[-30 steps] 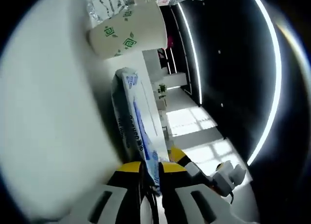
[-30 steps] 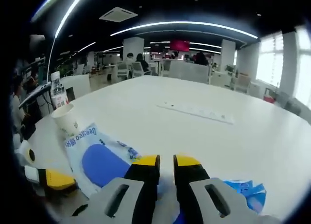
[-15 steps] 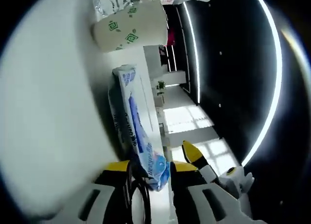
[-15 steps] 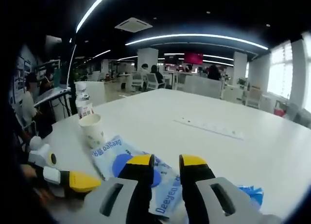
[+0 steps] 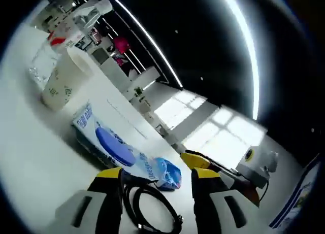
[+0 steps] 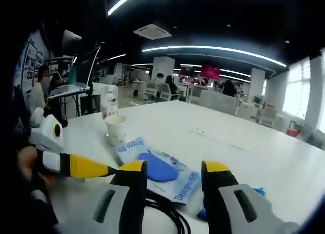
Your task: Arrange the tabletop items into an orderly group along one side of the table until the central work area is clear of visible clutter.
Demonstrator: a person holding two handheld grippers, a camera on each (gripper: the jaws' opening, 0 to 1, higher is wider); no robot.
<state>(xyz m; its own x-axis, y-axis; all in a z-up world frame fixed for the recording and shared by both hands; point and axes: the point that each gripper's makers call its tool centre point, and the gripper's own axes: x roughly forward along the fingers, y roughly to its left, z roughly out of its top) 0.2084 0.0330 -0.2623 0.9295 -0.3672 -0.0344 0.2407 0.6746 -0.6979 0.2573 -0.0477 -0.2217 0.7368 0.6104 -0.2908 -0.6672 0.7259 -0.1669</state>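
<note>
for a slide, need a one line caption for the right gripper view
Open right gripper above a blue-and-white tissue pack beside a patterned paper cup on the white table.

Black cable (image 6: 167,213): runs off the bottom edge between the jaws, ends unseen; same in left gripper view (image 5: 152,213). Tissue pack (image 6: 157,168): near edge hidden behind the jaws; small print too fine to read. Bottle (image 5: 66,33): blurred, label unreadable; foot hidden behind cup (image 5: 63,81). Left gripper (image 6: 109,170): body cut off at picture's left
</note>
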